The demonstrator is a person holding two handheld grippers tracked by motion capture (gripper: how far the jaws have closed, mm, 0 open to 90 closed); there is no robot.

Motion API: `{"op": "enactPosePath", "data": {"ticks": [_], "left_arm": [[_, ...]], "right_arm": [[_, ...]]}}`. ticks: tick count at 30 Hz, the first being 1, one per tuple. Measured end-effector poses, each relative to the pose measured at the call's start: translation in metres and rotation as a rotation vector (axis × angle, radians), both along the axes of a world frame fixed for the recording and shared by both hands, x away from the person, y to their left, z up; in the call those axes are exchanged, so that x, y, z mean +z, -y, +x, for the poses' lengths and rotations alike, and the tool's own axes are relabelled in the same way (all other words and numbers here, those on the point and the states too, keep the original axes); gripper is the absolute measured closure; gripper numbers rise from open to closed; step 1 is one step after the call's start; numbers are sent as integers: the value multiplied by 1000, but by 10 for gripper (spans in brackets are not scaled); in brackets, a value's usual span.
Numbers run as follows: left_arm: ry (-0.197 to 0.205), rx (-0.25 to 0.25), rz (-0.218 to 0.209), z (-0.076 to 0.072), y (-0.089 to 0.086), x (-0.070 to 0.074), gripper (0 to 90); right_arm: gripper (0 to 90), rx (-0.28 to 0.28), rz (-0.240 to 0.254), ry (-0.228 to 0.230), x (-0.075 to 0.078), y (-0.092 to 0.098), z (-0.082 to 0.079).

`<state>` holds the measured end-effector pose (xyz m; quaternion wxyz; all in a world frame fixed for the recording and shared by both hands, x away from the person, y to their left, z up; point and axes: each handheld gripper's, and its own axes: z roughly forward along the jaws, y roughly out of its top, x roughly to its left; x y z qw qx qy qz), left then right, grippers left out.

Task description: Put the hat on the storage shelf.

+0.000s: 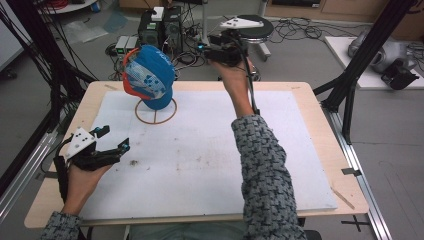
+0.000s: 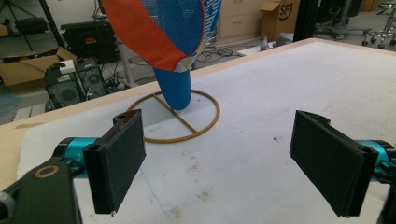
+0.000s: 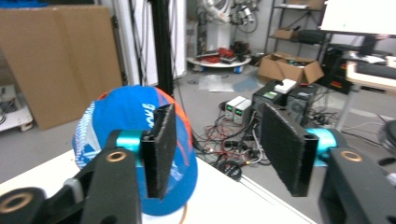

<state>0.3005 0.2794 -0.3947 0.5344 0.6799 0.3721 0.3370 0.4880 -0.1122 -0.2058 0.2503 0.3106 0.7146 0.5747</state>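
Cap on its stand, both grippers empty and standing off.

Upper left of the high view: the blue-and-orange cap point(image 1: 149, 76) sits on a blue post over a wire ring base point(image 1: 155, 112). The right gripper point(image 1: 216, 52) is up high at top centre, arm stretched out, jaws apart and pointing towards the cap. The left gripper point(image 1: 114, 138) waits low at lower left, jaws wide apart (nothing between them). Looks like an approach; next move probably calls for closing in on the cap.

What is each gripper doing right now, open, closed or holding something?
Left gripper: open, holding nothing, low over the white mat.
Right gripper: open, holding nothing, raised beside the blue cap.
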Motion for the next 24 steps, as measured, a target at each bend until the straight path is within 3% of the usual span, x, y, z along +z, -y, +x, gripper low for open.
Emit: {"op": "enactPosePath", "data": {"ticks": [2,3,4,7,9,12,13,24], "left_arm": [[-2,-4,1,2,1,0,184],[-2,-4,-1,3,2,-1,184],[-3,-5,-3,4,2,-1,184],[-8,-6,-9,7,2,-2,184],[-11,-3,-12,8,2,-2,184],[-17,2,-11,9,1,-3,184],[-21,2,-13,9,1,-3,184],[-28,7,-14,12,0,-4,184]], "right_arm": [[408,-18,12,9,0,14,-5],[386,-42,17,23,-1,31,-13],[386,-42,17,23,-1,31,-13],[340,-74,32,20,-3,56,-23],[328,-89,53,43,-5,73,-31],[287,-111,53,15,-4,97,-38],[283,-129,82,65,-6,112,-48],[184,-205,103,122,-17,171,-93]]}}
